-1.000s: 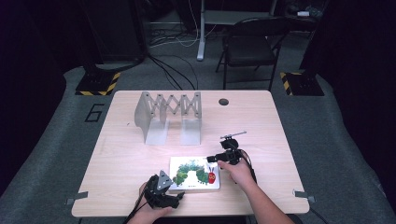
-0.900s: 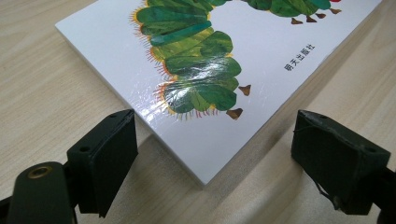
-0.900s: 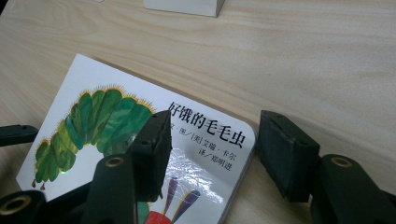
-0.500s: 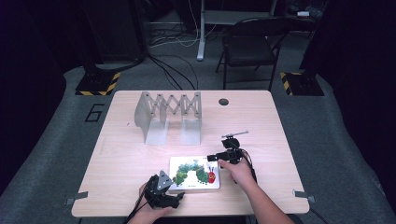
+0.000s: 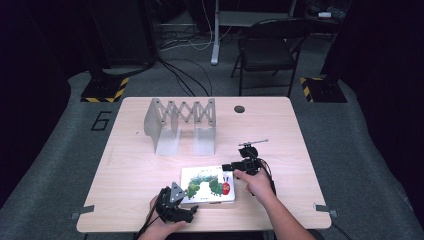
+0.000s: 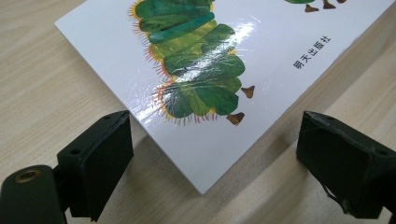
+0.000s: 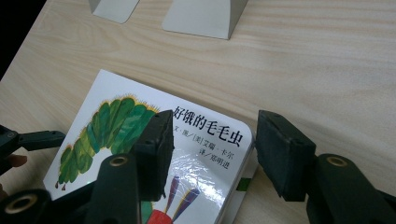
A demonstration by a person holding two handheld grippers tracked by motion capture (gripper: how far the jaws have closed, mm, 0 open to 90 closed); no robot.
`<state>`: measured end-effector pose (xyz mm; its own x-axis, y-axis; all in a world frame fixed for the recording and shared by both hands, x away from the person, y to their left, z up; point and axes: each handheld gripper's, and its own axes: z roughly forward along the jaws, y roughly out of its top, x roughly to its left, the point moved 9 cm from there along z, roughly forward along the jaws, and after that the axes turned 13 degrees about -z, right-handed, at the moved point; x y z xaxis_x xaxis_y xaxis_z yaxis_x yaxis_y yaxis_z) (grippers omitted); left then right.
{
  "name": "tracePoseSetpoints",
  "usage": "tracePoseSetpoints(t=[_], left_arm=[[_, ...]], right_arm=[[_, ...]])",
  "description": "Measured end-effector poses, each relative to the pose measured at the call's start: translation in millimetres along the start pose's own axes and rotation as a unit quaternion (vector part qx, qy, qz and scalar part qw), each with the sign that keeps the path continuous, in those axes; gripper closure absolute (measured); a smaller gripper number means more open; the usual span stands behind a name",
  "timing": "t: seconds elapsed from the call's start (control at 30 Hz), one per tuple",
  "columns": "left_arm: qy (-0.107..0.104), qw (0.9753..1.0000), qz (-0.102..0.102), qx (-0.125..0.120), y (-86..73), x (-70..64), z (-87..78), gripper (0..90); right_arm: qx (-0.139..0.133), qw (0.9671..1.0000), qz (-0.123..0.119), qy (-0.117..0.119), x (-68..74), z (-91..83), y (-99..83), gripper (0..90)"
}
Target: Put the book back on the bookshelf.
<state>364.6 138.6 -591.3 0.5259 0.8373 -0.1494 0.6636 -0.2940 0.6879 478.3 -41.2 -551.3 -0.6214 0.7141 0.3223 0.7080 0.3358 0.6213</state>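
A picture book (image 5: 208, 185) with a green caterpillar on its white cover lay flat on the wooden worktop (image 5: 130, 165), low and centre in the high view. The left claw (image 5: 176, 207) sat at the book's lower left corner, jaws spread wide with that corner (image 6: 201, 186) between them, not touching it. The right claw (image 5: 239, 166) stood open at the book's upper right corner (image 7: 245, 135), one jaw over the cover, the other over bare wood. Above the book in the frame, apart from it, stood a grey folding rack (image 5: 181, 125). A small dark round spot (image 5: 239, 109) marked the worktop's far edge. A black folding chair (image 5: 267, 50) and floor cables (image 5: 182, 75) lay beyond.
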Motion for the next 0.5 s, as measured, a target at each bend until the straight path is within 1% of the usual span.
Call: tracePoseSetpoints(t=[0.07, 0.1, 0.13, 0.17, 0.2, 0.23, 0.27, 0.3, 0.33, 0.37, 0.4, 0.43, 0.5], left_arm=[[0.003, 1.0, -0.002, 0.002, 0.5, 0.3, 0.4, 9.6], [0.003, 1.0, -0.002, 0.002, 0.5, 0.3, 0.4, 9.5], [0.005, 1.0, -0.003, 0.004, 0.9, 0.4, 0.6, 9.3], [0.005, 1.0, -0.003, 0.004, 0.9, 0.4, 0.6, 9.2], [0.006, 1.0, -0.003, 0.006, 0.9, 0.4, 0.7, 8.7], [0.013, 0.9999, -0.001, 0.007, 1.9, 1.3, 1.7, 7.8], [0.013, 0.9999, -0.001, 0.007, 1.9, 1.3, 1.7, 7.0], [0.014, 0.9998, -0.005, 0.01, 1.7, 0.5, 2.2, 7.0], [0.013, 0.9998, -0.005, 0.011, 2.1, 0.1, 2.7, 6.3], [0.013, 0.9998, -0.007, 0.017, 1.8, -0.2, 2.6, 5.2], [0.015, 0.9997, -0.004, 0.02, 2.5, 0.5, 3.2, 4.9], [0.014, 0.9996, -0.003, 0.023, 2.6, 0.5, 3.2, 4.7], [0.017, 0.9995, -0.005, 0.024, 3.2, 0.5, 3.7, 4.5]], right_arm=[[-0.003, 1.0, -0.002, 0.001, 2.1, -2.6, 0.6, 46.9], [-0.001, 1.0, 0.0, 0.002, 3.0, -3.8, 0.8, 46.9], [-0.004, 1.0, -0.004, 0.001, 2.6, -4.4, 1.4, 47.0], [-0.006, 1.0, 0.0, 0.003, 3.8, -5.0, 1.8, 47.1], [-0.007, 1.0, -0.001, 0.004, 4.0, -5.8, 2.1, 47.1], [-0.006, 1.0, 0.0, 0.006, 4.7, -6.6, 2.1, 47.2], [-0.006, 1.0, 0.0, 0.006, 4.7, -6.6, 2.1, 47.2], [-0.01, 0.9999, -0.004, 0.005, 4.2, -6.5, 2.5, 47.3], [-0.008, 0.9999, 0.002, 0.007, 5.7, -7.5, 2.6, 47.3], [-0.011, 0.9999, 0.0, 0.007, 5.5, -8.4, 3.3, 47.4], [-0.011, 0.9999, 0.002, 0.009, 6.3, -9.1, 3.3, 47.4], [-0.016, 0.9998, -0.002, 0.009, 5.9, -9.2, 4.2, 47.4], [-0.016, 0.9998, 0.001, 0.012, 6.7, -10.5, 4.5, 47.6]])
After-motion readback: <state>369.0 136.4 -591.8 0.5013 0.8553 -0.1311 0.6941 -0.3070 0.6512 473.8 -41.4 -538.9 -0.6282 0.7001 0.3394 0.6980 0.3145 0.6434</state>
